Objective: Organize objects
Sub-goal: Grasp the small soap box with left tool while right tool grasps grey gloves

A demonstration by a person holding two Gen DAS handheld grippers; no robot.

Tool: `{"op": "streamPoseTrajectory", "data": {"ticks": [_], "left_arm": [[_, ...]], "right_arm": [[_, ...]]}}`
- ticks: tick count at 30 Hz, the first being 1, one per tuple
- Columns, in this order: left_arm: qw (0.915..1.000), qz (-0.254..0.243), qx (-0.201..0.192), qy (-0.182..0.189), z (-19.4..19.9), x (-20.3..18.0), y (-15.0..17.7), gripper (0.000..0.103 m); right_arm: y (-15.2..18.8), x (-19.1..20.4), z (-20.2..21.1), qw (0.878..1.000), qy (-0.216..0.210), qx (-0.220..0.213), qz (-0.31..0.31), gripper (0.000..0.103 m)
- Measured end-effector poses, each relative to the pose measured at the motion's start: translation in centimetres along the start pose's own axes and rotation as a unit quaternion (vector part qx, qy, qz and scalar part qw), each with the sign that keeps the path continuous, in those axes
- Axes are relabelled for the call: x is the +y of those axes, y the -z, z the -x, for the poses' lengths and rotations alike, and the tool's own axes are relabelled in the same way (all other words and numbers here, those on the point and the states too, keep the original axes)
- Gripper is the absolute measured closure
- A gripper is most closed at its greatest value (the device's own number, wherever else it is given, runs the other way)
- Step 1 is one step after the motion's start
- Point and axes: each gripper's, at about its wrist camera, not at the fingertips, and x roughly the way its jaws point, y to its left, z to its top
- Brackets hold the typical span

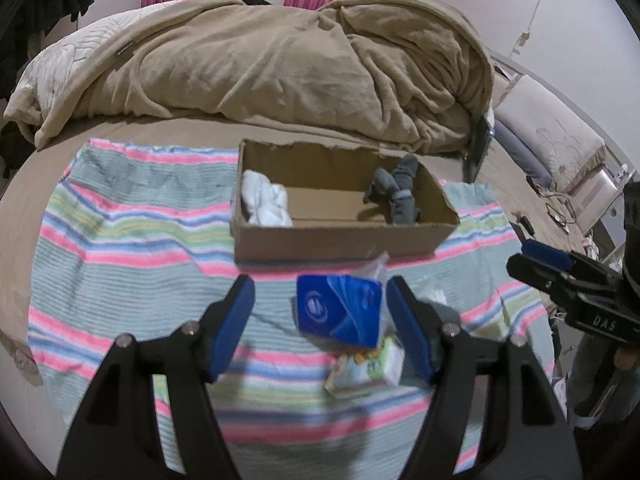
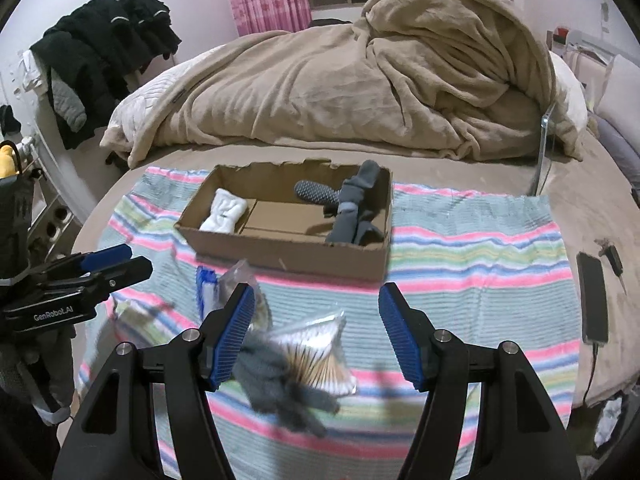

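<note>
An open cardboard box [image 1: 340, 242] [image 2: 288, 246] sits on a striped towel [image 1: 120, 248] on the bed. It holds a white sock [image 1: 266, 198] [image 2: 224, 210] at its left end and grey socks [image 1: 400, 192] [image 2: 352, 208] at its right. My left gripper [image 1: 320, 328] is open around a blue tissue pack [image 1: 340, 312], with a small green-white pack [image 1: 366, 370] just below. My right gripper [image 2: 316, 334] is open over a grey sock [image 2: 280, 388] and a clear bag of cotton swabs [image 2: 320, 356]. The blue pack also shows in the right wrist view [image 2: 206, 286].
A heaped tan blanket [image 1: 280, 68] [image 2: 360, 92] fills the bed behind the box. A phone with a cable [image 2: 594, 298] lies on the bed at the right. Dark clothes [image 2: 108, 52] hang at the left. A pillow [image 1: 552, 136] lies at the right.
</note>
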Motion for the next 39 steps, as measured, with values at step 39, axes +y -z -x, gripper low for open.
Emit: {"op": "streamPoseTrajectory", "data": {"ticks": [39], "left_arm": [[0.9952,-0.076,0.061,-0.007,-6.1,-3.2,7.7,0.034]], "right_arm": [[6.0,3.4,-6.6,0.995,-0.049,0.081,0.045,0.042]]}}
